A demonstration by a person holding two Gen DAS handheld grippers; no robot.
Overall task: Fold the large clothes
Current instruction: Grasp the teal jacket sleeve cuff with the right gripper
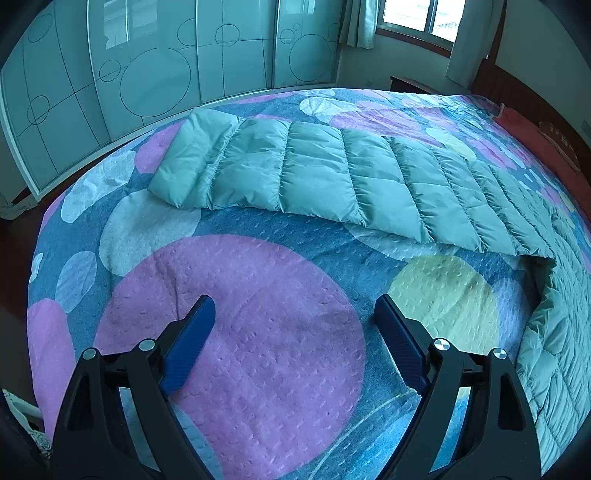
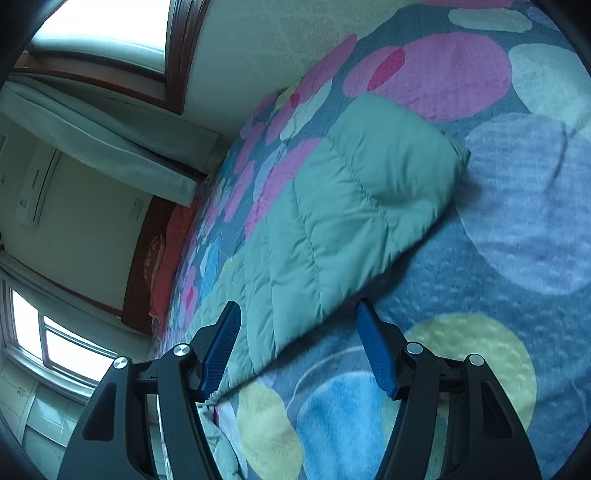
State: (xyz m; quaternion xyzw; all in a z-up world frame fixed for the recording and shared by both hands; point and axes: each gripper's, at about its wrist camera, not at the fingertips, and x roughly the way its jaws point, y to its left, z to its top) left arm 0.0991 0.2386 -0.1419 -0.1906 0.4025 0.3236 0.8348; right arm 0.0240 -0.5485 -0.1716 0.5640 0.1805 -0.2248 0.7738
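Observation:
A pale green quilted down coat [image 1: 317, 173] lies flat across the bed, stretching from the far left to the right edge, where it bunches and hangs. My left gripper [image 1: 295, 306] is open and empty, hovering over the bedspread in front of the coat. In the right wrist view the coat [image 2: 332, 214] runs diagonally, its squared end pointing upper right. My right gripper [image 2: 297, 308] is open, with the coat's near edge between and just beyond its fingers, nothing held.
The bedspread [image 1: 236, 325] is blue with large pink, yellow and white circles. Wardrobe doors [image 1: 155, 74] stand beyond the bed's far side. A window [image 1: 417, 18] and curtains are at the back right. A red pillow [image 2: 166, 251] lies by the headboard.

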